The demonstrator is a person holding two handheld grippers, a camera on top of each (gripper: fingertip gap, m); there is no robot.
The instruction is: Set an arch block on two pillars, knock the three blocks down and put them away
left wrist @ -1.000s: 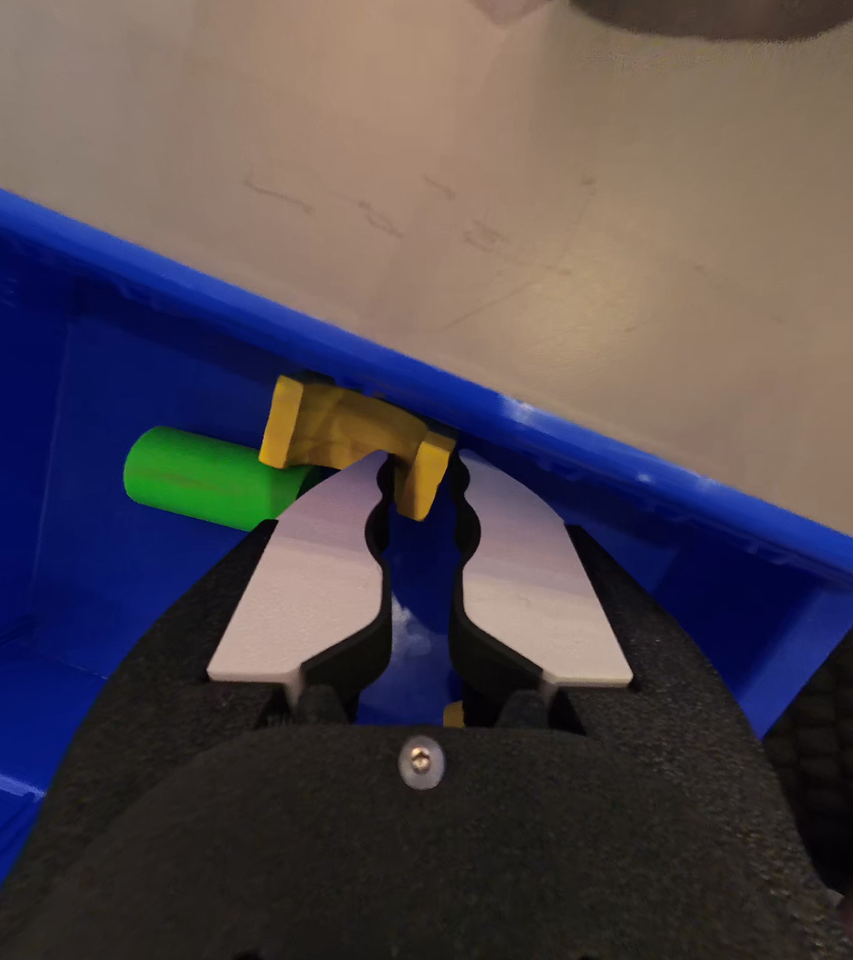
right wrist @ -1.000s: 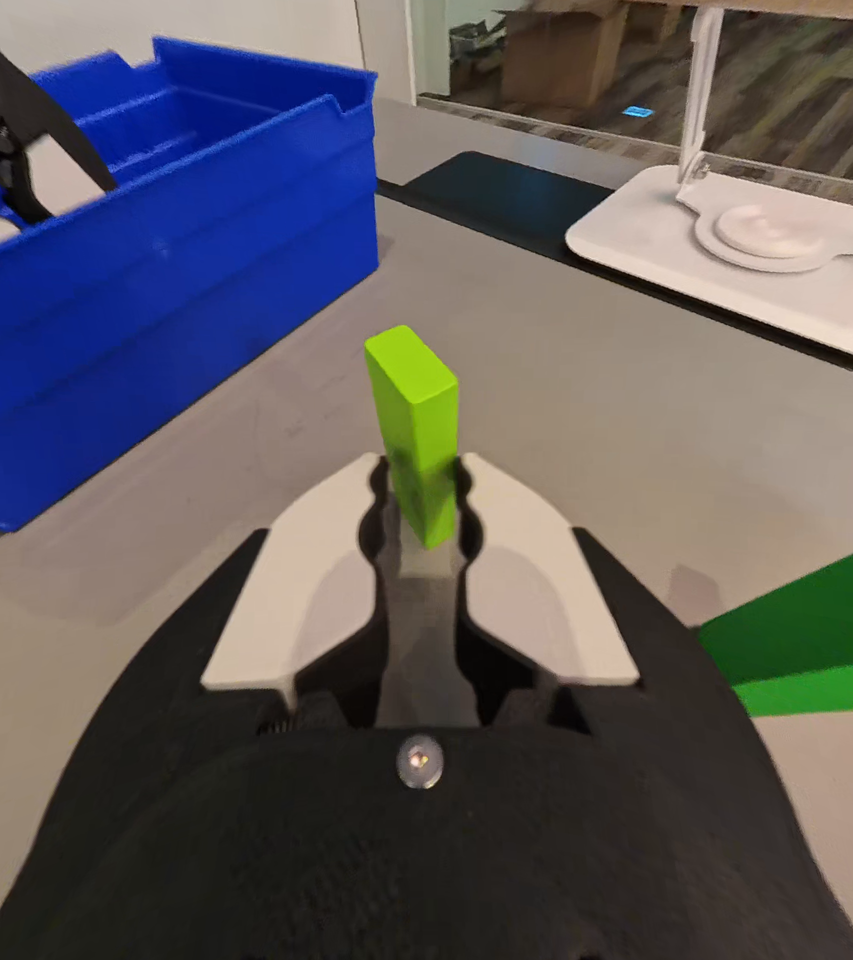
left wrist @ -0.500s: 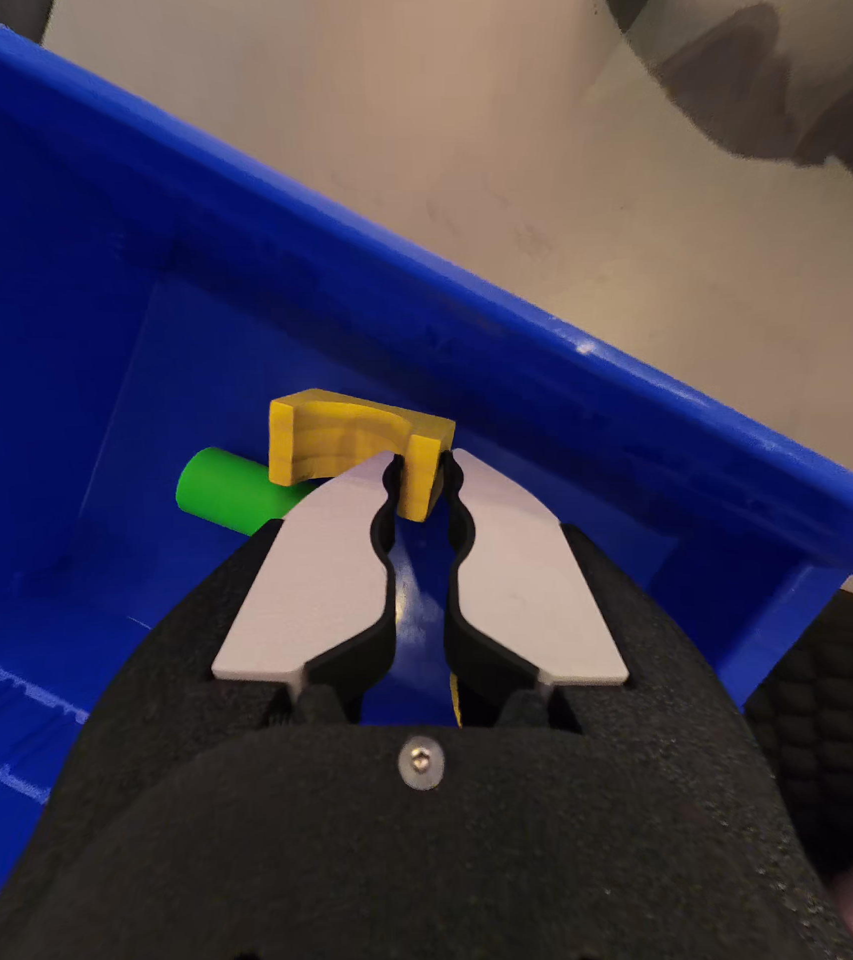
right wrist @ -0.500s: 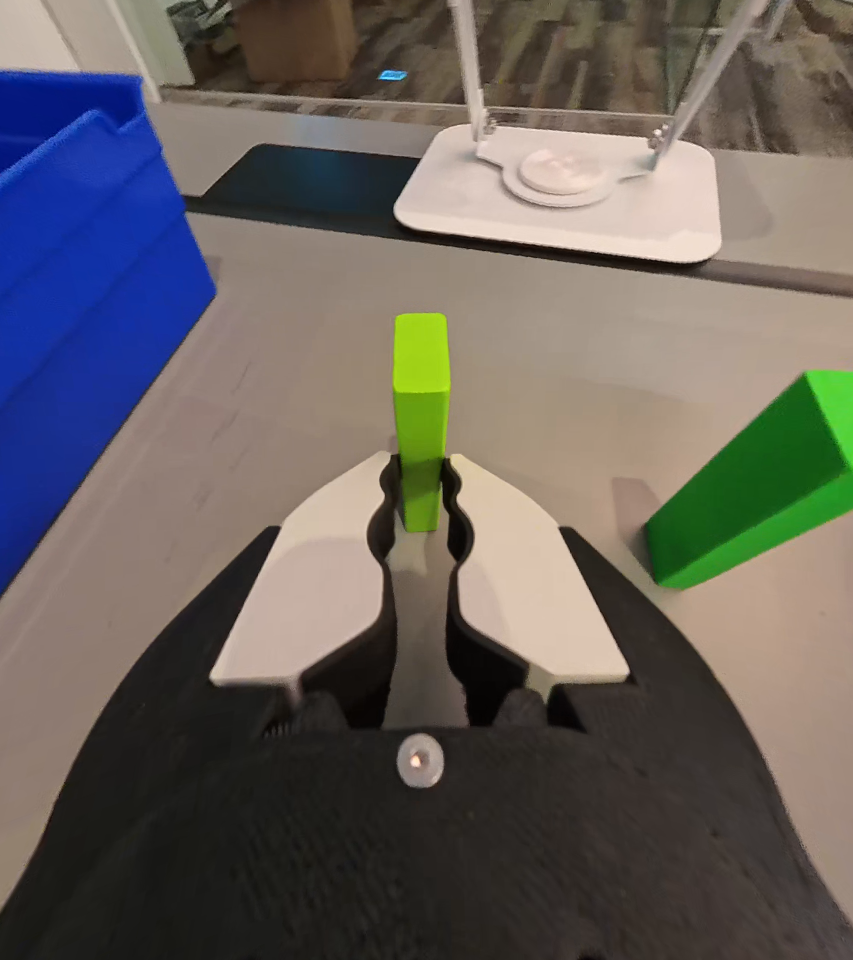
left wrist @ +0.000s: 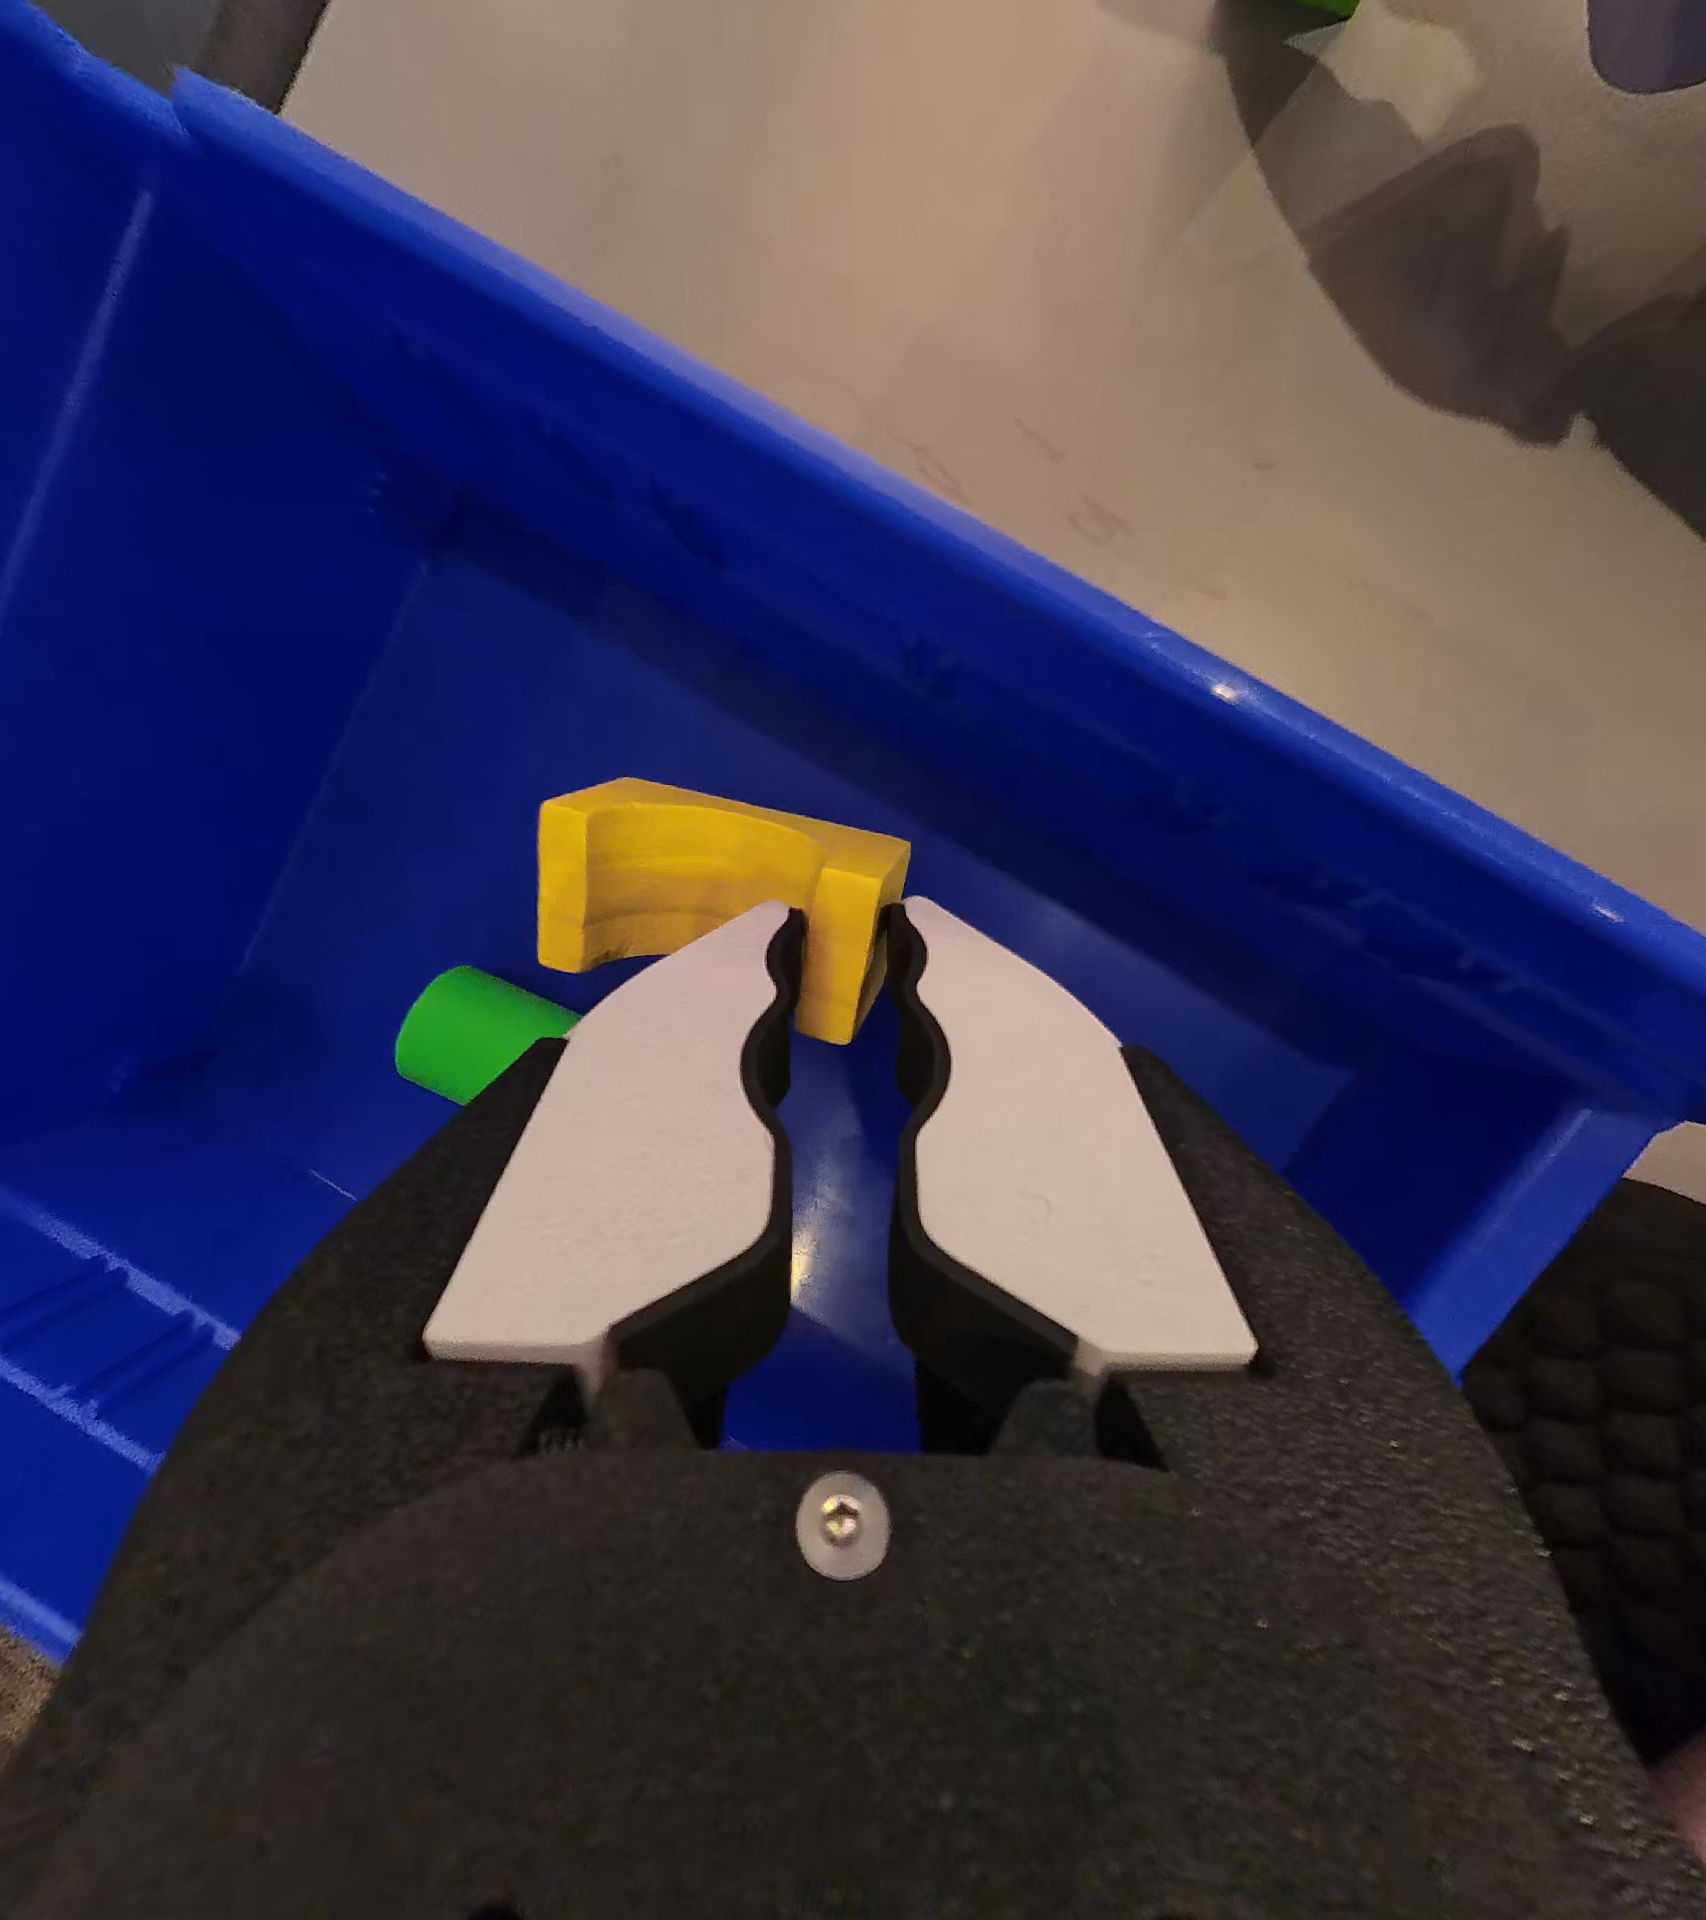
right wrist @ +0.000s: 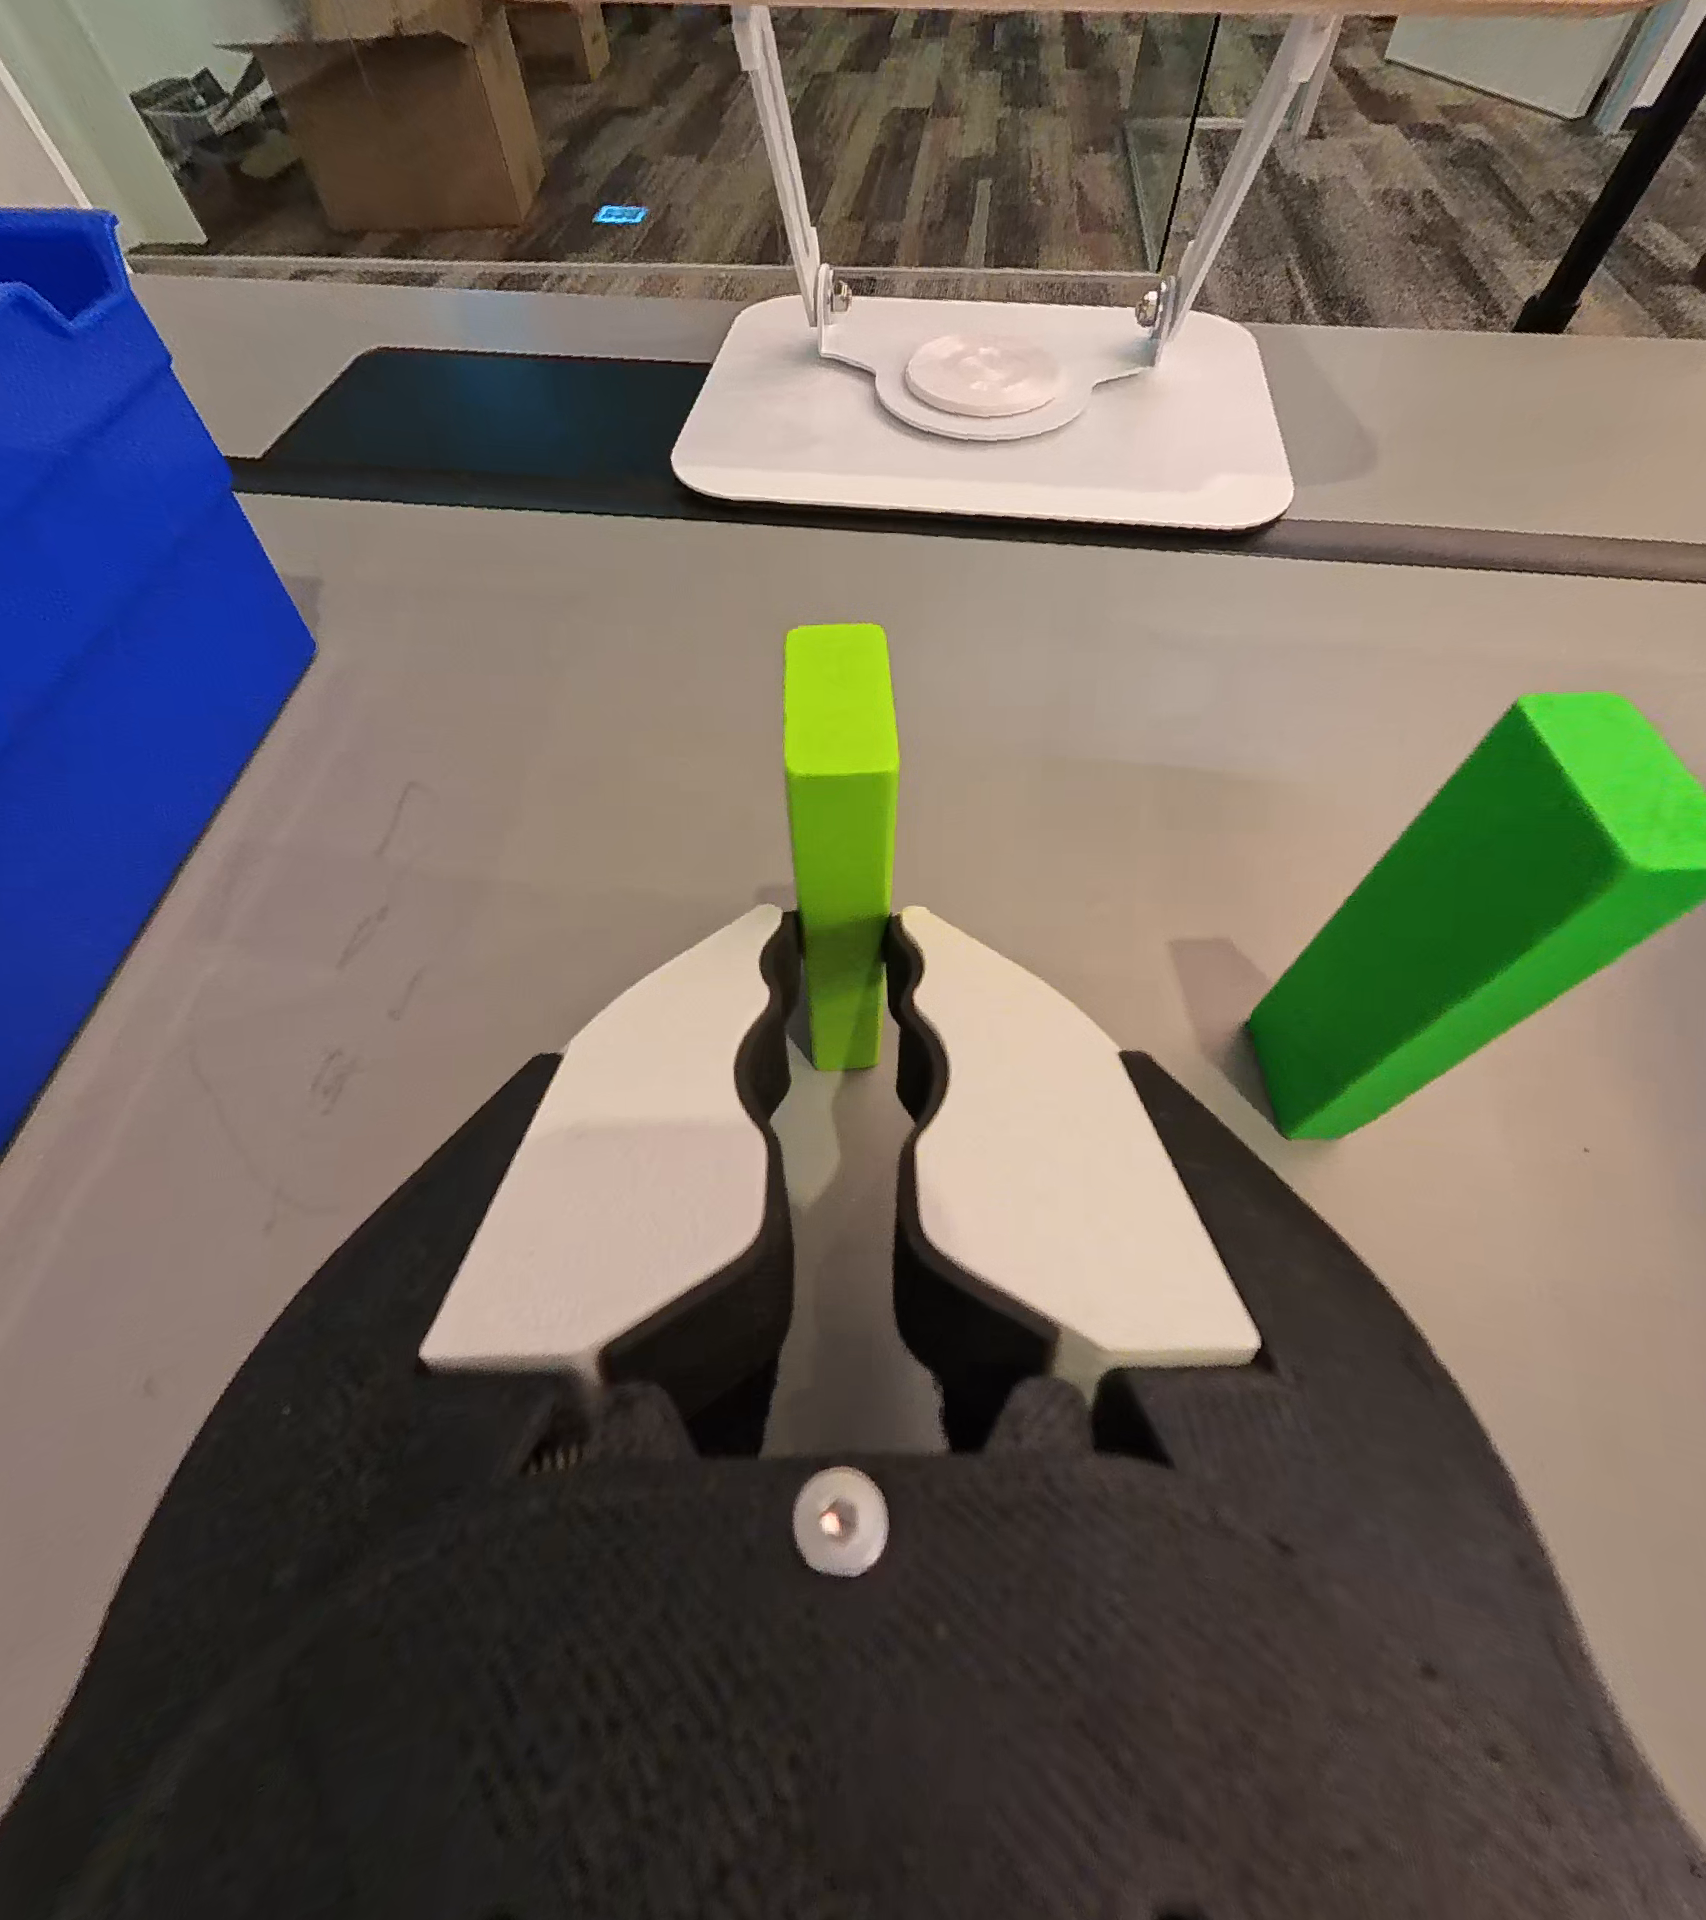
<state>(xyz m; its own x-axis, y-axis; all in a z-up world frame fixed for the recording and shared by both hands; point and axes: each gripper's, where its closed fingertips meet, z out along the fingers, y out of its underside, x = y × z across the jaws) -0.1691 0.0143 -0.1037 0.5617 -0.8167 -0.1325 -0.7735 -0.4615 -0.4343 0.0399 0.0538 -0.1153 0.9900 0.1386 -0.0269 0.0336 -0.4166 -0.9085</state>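
In the left wrist view my left gripper is shut on one leg of a yellow arch block and holds it over the inside of the blue bin. A green cylinder lies on the bin floor below it. In the right wrist view my right gripper is shut on the lower part of a lime green pillar block, held upright just over the grey table. A darker green pillar block stands on the table to the right.
The blue bin fills the left side of the right wrist view. A white stand base and a dark mat sit at the table's far edge. The other gripper shows blurred at the left wrist view's top right. My right fingertips sit around 20 cm from my left ones. To the white stand base: right tips about 25 cm, left tips about 35 cm.
My left gripper has lifted the yellow arch up off the green cylinder inside the bin. My right gripper has swung right with the lime pillar, away from the bin, bringing the darker green block fully into view.
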